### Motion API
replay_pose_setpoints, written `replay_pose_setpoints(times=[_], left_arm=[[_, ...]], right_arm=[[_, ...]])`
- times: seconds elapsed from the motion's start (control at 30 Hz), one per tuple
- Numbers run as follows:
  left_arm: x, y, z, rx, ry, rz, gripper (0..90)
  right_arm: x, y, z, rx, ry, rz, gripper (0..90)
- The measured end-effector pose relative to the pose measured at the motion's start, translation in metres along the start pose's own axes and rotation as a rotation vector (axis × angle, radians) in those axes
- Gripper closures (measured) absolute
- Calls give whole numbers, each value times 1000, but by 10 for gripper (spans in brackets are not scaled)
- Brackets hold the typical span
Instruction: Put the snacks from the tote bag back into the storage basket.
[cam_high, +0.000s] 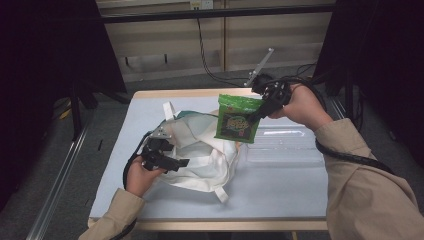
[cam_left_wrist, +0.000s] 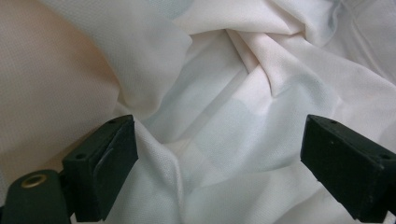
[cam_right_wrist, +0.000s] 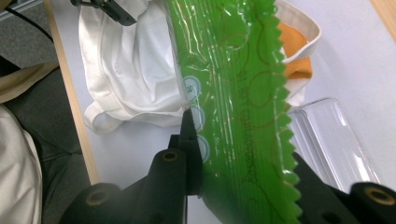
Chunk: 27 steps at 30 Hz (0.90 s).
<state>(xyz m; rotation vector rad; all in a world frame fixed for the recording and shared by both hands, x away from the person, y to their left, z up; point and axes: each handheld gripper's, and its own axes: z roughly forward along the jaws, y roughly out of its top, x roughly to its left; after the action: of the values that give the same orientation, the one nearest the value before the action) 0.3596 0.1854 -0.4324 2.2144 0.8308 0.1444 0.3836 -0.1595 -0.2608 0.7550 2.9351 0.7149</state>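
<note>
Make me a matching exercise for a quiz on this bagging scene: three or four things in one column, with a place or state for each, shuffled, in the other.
Things:
1. green snack packet
2. white cloth bag
3. clear plastic tray
4. left gripper

Places or states:
A. lies flat on the table to the right of the bag
B. hangs in the air, pinched by the right gripper
C. jaws apart over crumpled fabric
D. slumped on the table, mouth open

Pairs: 1-B, 2-D, 3-A, 4-C

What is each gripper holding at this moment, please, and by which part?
The right gripper pinches the green snack packet by its side edge; the left gripper stands open on the white cloth bag.
</note>
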Motion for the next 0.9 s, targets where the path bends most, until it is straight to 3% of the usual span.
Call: replay_pose_setpoints(times=[0.5,0.9], left_arm=[[-5,6,-7,-12,1,-3,108],[-12,10,-7,-9,-27,22,102]], right_arm=[[-6,-8,-15,-19,-25,17,759],[-17,-19,-21,-3,-50,33,759]])
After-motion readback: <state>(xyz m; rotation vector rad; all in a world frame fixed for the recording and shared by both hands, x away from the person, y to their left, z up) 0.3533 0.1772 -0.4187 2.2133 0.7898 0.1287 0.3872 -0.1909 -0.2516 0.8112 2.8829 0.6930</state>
